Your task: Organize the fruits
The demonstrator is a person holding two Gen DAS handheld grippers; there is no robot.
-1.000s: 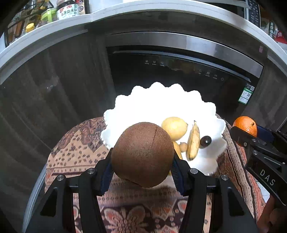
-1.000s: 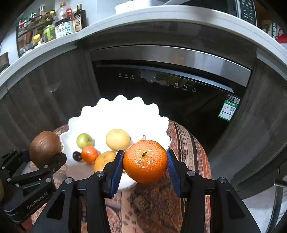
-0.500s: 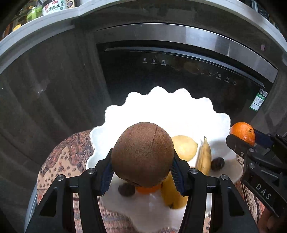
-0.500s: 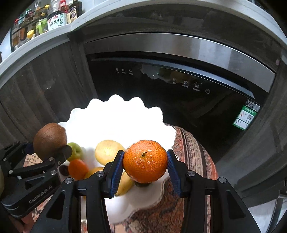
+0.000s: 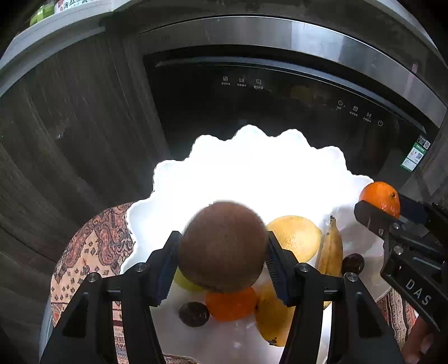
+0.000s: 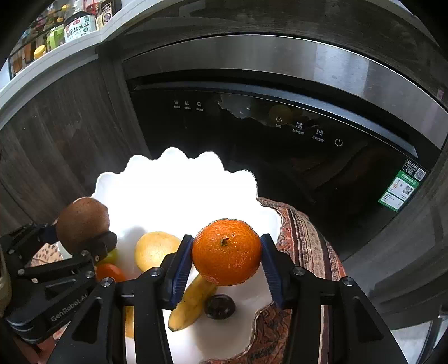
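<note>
A brown kiwi sits between the blue pads of my left gripper, just above the fruit in the white scalloped bowl. The jaws are opening, and both pads still touch the kiwi. My right gripper is shut on an orange tangerine above the bowl's right side. Inside the bowl lie a yellow lemon, a banana, another tangerine, a yellow mango, a green fruit and two dark plums.
The bowl stands on a round seat with a patterned cloth. Close behind it is a black dishwasher front with a steel handle bar, set in dark wood cabinets. Bottles stand on the counter above. A hand holds the right gripper.
Both grippers have come forward and down, from the near rim to over the fruit in the bowl. The kiwi and the tangerine are still between their pads.
</note>
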